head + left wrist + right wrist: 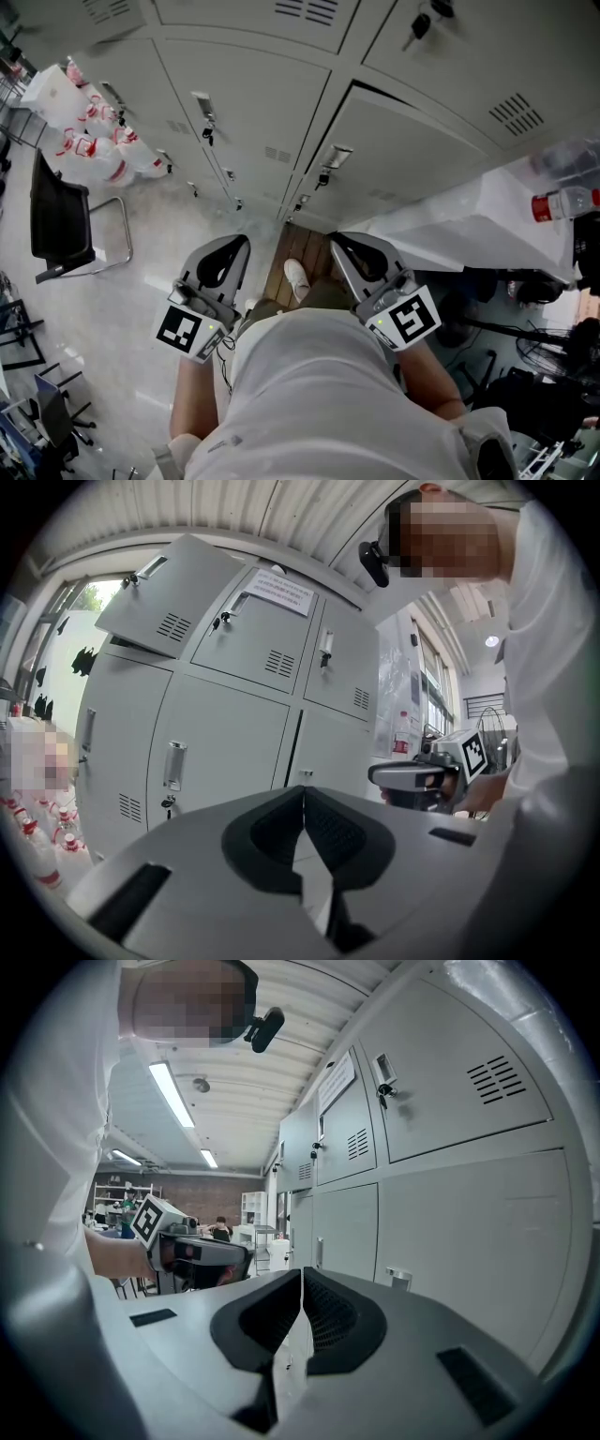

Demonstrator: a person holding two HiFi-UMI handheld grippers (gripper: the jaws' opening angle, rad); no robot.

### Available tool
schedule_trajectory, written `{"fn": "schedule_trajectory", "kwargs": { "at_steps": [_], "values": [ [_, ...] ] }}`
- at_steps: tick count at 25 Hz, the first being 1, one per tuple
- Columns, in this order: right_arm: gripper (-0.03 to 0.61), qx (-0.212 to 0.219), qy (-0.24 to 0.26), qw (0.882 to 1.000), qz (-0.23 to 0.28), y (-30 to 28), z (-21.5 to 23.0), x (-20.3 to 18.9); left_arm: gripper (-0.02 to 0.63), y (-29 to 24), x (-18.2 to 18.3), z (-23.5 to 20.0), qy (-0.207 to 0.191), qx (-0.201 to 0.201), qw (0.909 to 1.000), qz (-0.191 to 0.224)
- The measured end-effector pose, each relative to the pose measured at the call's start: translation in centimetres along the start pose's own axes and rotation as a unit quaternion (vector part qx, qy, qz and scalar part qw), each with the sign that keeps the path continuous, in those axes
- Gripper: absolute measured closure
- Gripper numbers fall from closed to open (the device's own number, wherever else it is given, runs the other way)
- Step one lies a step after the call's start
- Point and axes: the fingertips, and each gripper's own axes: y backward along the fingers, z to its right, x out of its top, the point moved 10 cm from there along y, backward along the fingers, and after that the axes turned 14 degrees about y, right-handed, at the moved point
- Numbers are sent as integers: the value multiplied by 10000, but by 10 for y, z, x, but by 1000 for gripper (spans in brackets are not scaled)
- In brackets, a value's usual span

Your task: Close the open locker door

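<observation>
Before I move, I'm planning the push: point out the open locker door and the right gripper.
open locker door (173, 597): left gripper view, panel middle.
right gripper (302, 1271): right gripper view, between its fingertips.

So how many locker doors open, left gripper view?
1. The open locker door is in the top row, far left, swung outward. Other doors there look shut; lockers outside that view may be hidden.

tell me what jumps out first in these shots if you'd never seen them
The wall of grey lockers fills every view, and one upper door at its left stands swung open in the left gripper view. In the head view the left gripper and right gripper point at the lockers side by side, both shut and empty.
</observation>
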Motion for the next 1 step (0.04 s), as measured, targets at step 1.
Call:
{"fn": "schedule_trajectory", "kwargs": {
  "at_steps": [1],
  "values": [
    [566, 21, 18, 10000, -18, -1, -1, 0, 614, 1, 0, -1, 6, 4, 10000, -2]
  ]
}}
